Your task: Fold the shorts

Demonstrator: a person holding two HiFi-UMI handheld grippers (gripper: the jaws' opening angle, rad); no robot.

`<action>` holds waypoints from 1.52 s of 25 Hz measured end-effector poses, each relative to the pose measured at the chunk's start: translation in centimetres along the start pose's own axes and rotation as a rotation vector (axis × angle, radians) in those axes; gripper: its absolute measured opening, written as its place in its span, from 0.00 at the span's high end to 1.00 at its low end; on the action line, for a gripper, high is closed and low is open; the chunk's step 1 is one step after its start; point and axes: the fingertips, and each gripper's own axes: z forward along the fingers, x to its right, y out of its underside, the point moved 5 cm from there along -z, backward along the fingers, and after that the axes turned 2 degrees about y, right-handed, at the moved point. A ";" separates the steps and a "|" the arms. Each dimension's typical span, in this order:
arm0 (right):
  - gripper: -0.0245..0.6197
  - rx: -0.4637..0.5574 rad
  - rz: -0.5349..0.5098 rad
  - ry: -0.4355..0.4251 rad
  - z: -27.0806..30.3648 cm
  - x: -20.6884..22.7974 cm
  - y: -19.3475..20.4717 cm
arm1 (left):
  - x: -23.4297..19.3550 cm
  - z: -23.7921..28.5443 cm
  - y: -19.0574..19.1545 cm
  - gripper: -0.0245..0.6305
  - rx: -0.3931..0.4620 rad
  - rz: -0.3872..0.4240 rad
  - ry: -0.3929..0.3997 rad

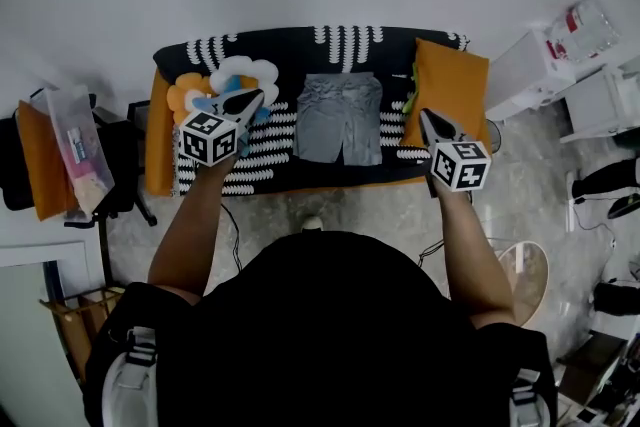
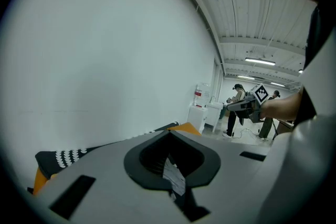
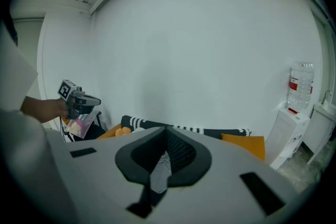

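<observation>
Grey shorts lie spread flat in the middle of a sofa with a black-and-white patterned cover. My left gripper hovers over the sofa's left part, to the left of the shorts, jaws shut and empty. To the right of the shorts my right gripper is held near the orange cushion, also shut on nothing. In the left gripper view the closed jaws point at the white wall, and the right gripper shows at the side. The right gripper view shows its own closed jaws and the left gripper. Both gripper views lack the shorts.
A flower-shaped cushion and an orange cushion lie at the sofa's left end. A water bottle stands on white cabinets at the right. A plastic bag sits on a chair at the left. People stand far off.
</observation>
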 end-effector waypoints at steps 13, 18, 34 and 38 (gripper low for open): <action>0.95 -0.017 0.008 0.032 3.6 -0.5 -1.0 | -4.9 0.6 -0.4 0.94 -0.012 0.000 0.017; 0.95 -0.021 0.015 0.036 4.2 -0.8 -1.0 | -5.6 0.6 -0.4 0.94 -0.013 -0.004 0.020; 0.95 -0.079 0.086 0.077 5.5 3.0 2.9 | -8.1 2.9 -1.0 0.94 -0.079 0.031 -0.004; 0.95 -0.086 0.135 0.096 6.0 5.3 4.7 | -7.9 6.3 -1.7 0.94 -0.110 0.052 0.029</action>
